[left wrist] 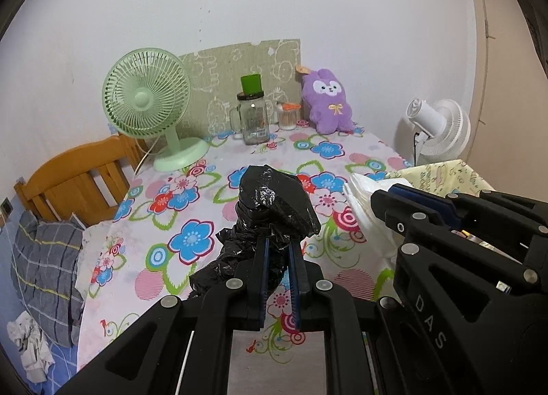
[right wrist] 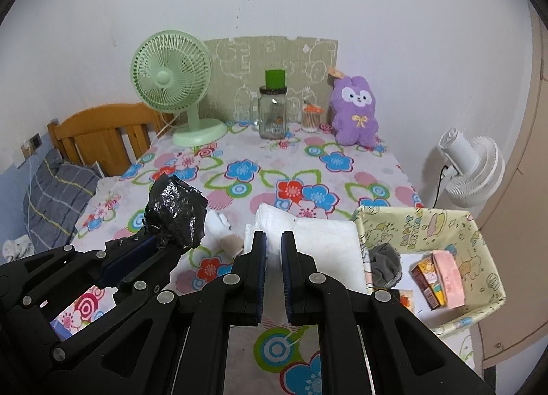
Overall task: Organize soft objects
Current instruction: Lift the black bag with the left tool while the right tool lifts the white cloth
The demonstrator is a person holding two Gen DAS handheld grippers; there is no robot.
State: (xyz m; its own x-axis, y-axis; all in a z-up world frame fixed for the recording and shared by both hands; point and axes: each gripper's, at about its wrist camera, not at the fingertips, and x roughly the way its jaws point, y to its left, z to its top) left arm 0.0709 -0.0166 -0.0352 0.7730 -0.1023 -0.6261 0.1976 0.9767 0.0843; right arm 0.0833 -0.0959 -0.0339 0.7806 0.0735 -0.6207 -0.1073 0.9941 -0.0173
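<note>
Left tongs (left wrist: 278,251) squeezing a crinkly black bag (left wrist: 274,203), right tongs (right wrist: 273,244) pinching a white folded cloth (right wrist: 322,237), above the flowery worktop (right wrist: 274,169)

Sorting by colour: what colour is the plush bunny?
Purple plush bunny, clearest in the right wrist view.

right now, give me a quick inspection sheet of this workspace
surface: table under floral cloth, mostly uncovered in the middle
job's things: black plastic bag held up; white folded plastic bags; yellow patterned box at right with small packets inside
clutter: green fan, glass jar, purple plush along the wall
tongs: left tongs shut on the black bag; right tongs closed on the white stack
cables: black cord to white fan
surroundings: wooden headboard, grey plaid pillow
</note>
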